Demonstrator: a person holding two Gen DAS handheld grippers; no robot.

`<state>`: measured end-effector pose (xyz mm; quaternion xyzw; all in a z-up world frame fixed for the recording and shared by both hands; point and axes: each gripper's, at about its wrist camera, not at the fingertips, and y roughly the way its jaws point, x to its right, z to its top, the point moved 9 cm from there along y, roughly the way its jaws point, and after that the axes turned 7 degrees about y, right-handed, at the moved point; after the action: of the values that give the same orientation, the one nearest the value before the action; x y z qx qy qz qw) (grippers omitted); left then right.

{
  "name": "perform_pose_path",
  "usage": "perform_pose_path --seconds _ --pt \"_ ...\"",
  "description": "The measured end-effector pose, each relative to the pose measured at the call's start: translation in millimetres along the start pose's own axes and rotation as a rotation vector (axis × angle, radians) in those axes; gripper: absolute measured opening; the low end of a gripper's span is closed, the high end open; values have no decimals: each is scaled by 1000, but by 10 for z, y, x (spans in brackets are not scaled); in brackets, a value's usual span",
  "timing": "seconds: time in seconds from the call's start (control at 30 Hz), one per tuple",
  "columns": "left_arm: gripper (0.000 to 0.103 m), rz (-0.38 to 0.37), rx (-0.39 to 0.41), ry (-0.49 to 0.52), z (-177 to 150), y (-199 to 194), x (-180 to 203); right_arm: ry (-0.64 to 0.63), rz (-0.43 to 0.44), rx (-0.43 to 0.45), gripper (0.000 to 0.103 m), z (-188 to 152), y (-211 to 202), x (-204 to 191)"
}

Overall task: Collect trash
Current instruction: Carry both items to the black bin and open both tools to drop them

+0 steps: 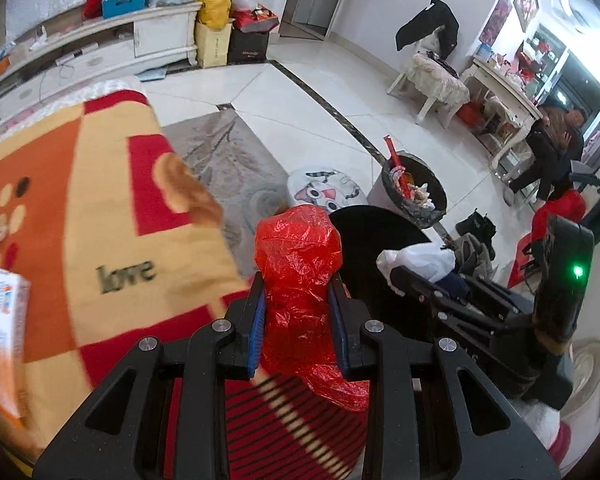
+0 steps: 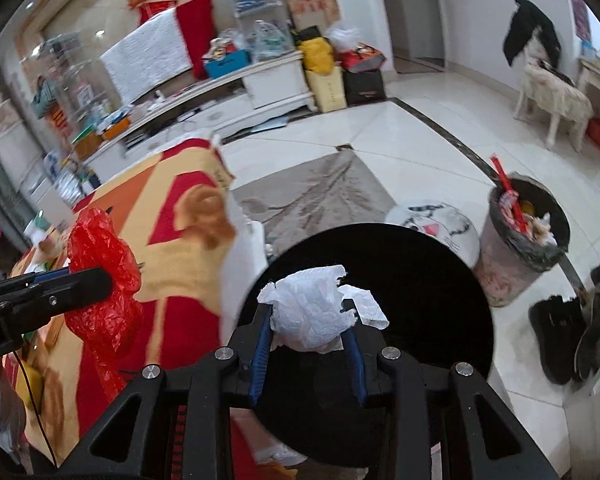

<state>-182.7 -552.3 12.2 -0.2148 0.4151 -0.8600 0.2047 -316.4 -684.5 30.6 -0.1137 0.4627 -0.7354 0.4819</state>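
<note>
While the left gripper (image 1: 298, 328) squeezes a red plastic bag (image 1: 300, 264) and the right gripper (image 2: 308, 344) squeezes crumpled white paper (image 2: 314, 312), the full trash bin (image 2: 524, 240) at right could spill.

My left gripper (image 1: 300, 312) points down and forward. Its two blue fingers (image 1: 259, 328) are squeezed tight on a red plastic bag (image 1: 300, 264). My right gripper (image 2: 308, 336) sits just to its right, squeezing a crumpled white tissue (image 2: 312, 312).
</note>
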Motion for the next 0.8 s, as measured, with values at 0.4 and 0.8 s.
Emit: perform_pose_path --seconds 0.4,0.8 --pt "52 -104 -1 -27 59 289 204 149 -18 17 58 55 7 393" --pt "52 67 30 -25 -217 -172 -162 79 42 1 59 -72 -8 -103"
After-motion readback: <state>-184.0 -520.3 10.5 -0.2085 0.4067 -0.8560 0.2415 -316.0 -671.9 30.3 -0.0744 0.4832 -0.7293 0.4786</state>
